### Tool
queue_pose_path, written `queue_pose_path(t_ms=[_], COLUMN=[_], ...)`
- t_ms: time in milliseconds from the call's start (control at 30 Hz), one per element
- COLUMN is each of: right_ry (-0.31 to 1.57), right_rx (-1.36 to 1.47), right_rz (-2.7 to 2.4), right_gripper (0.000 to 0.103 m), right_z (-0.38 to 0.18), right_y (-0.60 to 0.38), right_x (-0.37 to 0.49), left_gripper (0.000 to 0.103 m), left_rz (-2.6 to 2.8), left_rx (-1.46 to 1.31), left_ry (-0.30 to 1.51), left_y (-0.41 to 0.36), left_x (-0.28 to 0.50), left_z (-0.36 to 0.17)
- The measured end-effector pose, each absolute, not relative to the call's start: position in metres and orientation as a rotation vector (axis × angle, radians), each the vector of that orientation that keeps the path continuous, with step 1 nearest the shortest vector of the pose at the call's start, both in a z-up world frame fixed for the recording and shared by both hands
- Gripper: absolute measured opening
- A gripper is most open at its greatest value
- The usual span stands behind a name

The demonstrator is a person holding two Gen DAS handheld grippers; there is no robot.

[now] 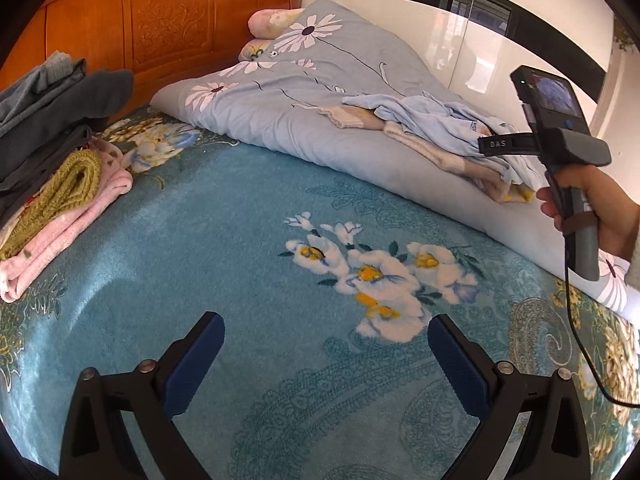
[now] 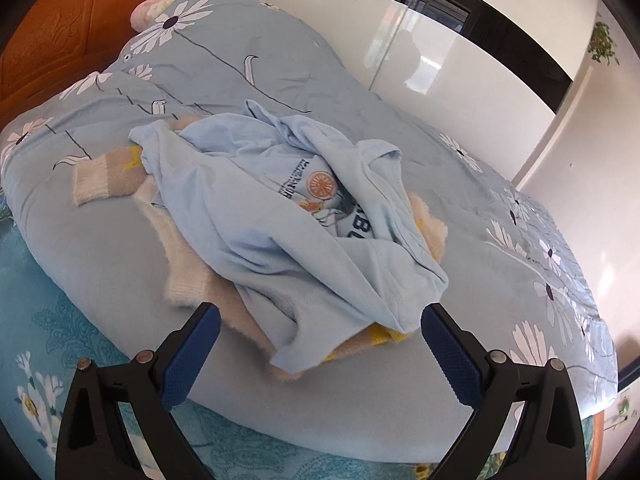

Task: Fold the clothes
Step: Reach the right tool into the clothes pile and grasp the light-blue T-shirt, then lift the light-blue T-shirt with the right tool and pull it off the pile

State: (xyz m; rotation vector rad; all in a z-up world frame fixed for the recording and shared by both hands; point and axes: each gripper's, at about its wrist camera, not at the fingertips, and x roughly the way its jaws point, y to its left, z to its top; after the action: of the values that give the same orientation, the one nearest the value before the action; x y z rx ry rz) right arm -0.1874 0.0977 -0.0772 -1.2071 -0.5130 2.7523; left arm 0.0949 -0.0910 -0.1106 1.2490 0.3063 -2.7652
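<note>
A crumpled light blue T-shirt [image 2: 288, 216] with an orange print lies on a fuzzy beige sweater [image 2: 188, 276] on top of the daisy-patterned quilt [image 2: 100, 248]. My right gripper [image 2: 320, 322] hovers open just in front of the pile, its blue pads [image 2: 188, 360] wide apart and the shirt's near hem lying between them, untouched. In the left wrist view the same shirt [image 1: 436, 120] and sweater [image 1: 440, 156] sit on the quilt at the right. My left gripper [image 1: 326, 330] is open over the teal floral blanket [image 1: 224, 248], holding nothing. A hand holds the right gripper's handle [image 1: 572, 184].
A stack of folded clothes [image 1: 44, 152], grey on top, green knit and pink below, sits at the left of the bed. A carved wooden headboard [image 1: 160, 20] stands behind, with pillows [image 1: 268, 24] under the quilt. A white glossy wardrobe [image 2: 440, 60] lines the far side.
</note>
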Motion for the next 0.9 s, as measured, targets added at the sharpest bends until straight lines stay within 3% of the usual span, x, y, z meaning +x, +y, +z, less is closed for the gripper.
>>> queue_pose_path(t_ms=[67,167,400,567,667,900], right_ry=[-0.599,-0.715,-1.111,-1.198,-1.235,-1.21], right_rx=[-1.213,-1.255,-1.246,-1.098,-0.99,-0.633], right_rz=[2.73,2.662,2.472,2.406,2.382,2.429], right_gripper=[0.081,0.069,0.05,0.02,0.014,0.011], right_z=[-0.082,-0.096,-0.125,-0.116,-0.106,-0.044], right_y=[0.084,0.067,0.038,0.031,0.033,0.058], right_x=[-0.197,-0.214,-0.234,-0.234,-0.228,-0.194], left_gripper=[0.103,0.103,0.103,0.103,0.103,0.103], left_rz=[-2.752,-2.73,-2.671,-2.666,-2.666,-2.677], left_rx=[1.26,1.257,1.245,1.239,1.244,1.248], left_ry=[0.317,0.352,0.461,0.509,0.523,0.538], left_y=[-0.094,-0.101,-0.121,-0.126,-0.126,-0.126], left_x=[0.094,0.094,0.093,0.092,0.091,0.091], left_z=[-0.113,-0.115,-0.12,-0.122,-0.124,-0.125])
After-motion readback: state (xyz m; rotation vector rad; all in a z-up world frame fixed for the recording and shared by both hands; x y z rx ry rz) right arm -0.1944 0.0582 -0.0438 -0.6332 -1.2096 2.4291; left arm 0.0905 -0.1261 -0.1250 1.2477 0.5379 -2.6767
